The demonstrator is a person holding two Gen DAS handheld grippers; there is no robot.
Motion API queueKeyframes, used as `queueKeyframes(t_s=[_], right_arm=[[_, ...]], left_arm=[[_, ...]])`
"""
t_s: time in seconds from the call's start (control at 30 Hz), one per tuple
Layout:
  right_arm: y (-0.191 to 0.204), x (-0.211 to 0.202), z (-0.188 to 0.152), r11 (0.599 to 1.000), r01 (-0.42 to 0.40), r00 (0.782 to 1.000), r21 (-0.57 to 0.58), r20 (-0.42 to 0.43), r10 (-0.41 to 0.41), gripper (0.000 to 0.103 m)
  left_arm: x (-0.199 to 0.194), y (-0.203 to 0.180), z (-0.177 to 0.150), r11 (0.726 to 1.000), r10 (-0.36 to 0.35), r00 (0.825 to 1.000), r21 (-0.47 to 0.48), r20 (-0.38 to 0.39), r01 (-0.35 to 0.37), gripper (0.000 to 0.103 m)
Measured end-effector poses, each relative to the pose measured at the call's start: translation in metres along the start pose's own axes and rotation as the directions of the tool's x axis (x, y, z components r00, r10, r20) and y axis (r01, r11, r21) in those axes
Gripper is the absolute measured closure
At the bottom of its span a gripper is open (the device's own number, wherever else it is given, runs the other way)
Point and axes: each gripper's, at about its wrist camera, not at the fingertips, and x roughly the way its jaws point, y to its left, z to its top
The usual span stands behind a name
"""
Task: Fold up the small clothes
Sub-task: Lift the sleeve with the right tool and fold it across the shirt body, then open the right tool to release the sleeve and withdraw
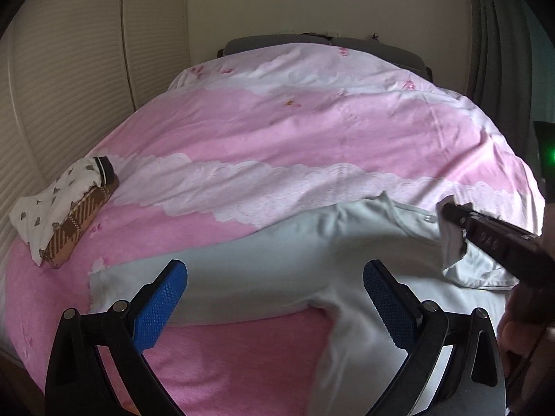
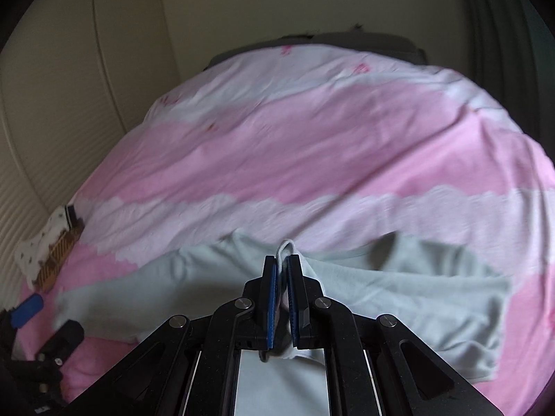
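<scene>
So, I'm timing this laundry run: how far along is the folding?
Done: a folded stack sits at the bed's left edge. In hand: the right gripper is shut on a fold of the pale grey garment; the left gripper hovers open over it. Left: it still lies mostly spread out.

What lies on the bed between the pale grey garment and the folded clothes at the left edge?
Only bare pink bedspread separates the grey garment from the folded clothes, clearest in the left wrist view.

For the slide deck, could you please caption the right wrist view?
Right tool shut on a fold of the pale grey garment, lifting it over the pink and white bedspread.
</scene>
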Motion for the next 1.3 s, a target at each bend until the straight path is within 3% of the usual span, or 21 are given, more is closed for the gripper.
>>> queueKeyframes(t_s=[0.23, 0.63, 0.7, 0.83, 0.93, 1.1, 1.17, 1.3], right_arm=[[0.042, 0.023, -0.016, 0.998, -0.049, 0.998, -0.049, -0.038, 0.047, 0.095], [0.06, 0.045, -0.027, 0.993, -0.096, 0.992, -0.068, -0.093, 0.089, 0.094], [0.059, 0.045, -0.028, 0.993, -0.101, 0.991, -0.065, -0.093, 0.095, 0.09], [0.055, 0.033, -0.027, 0.991, -0.119, 0.991, -0.054, -0.063, 0.116, 0.046], [0.043, 0.009, -0.028, 0.994, -0.106, 0.994, -0.042, -0.007, 0.106, 0.045], [-0.006, -0.039, -0.049, 0.997, 0.078, 0.995, -0.001, 0.059, -0.078, 0.045], [-0.034, -0.058, -0.064, 0.982, 0.188, 0.98, 0.002, 0.07, -0.188, 0.045], [-0.082, -0.08, -0.084, 0.947, 0.322, 0.945, 0.023, 0.046, -0.322, 0.045]], left_arm=[[0.012, 0.016, -0.006, 1.0, 0.014, 1.0, -0.015, -0.019, -0.014, 0.0], [0.017, 0.024, -0.012, 0.999, 0.031, 0.999, -0.023, -0.033, -0.032, 0.0], [0.017, 0.023, -0.012, 0.999, 0.032, 0.999, -0.019, -0.029, -0.032, 0.0], [0.014, 0.02, -0.013, 0.999, 0.033, 0.999, -0.02, -0.022, -0.034, 0.0], [0.013, 0.014, -0.013, 0.999, 0.027, 0.999, -0.032, -0.019, -0.028, 0.0], [0.017, -0.016, -0.012, 1.0, -0.012, 1.0, -0.006, -0.026, 0.012, 0.0], [0.019, -0.032, -0.013, 0.999, -0.035, 0.999, 0.009, -0.03, 0.035, 0.0], [0.029, -0.071, -0.014, 0.995, -0.071, 0.997, 0.061, -0.04, 0.074, 0.0]])
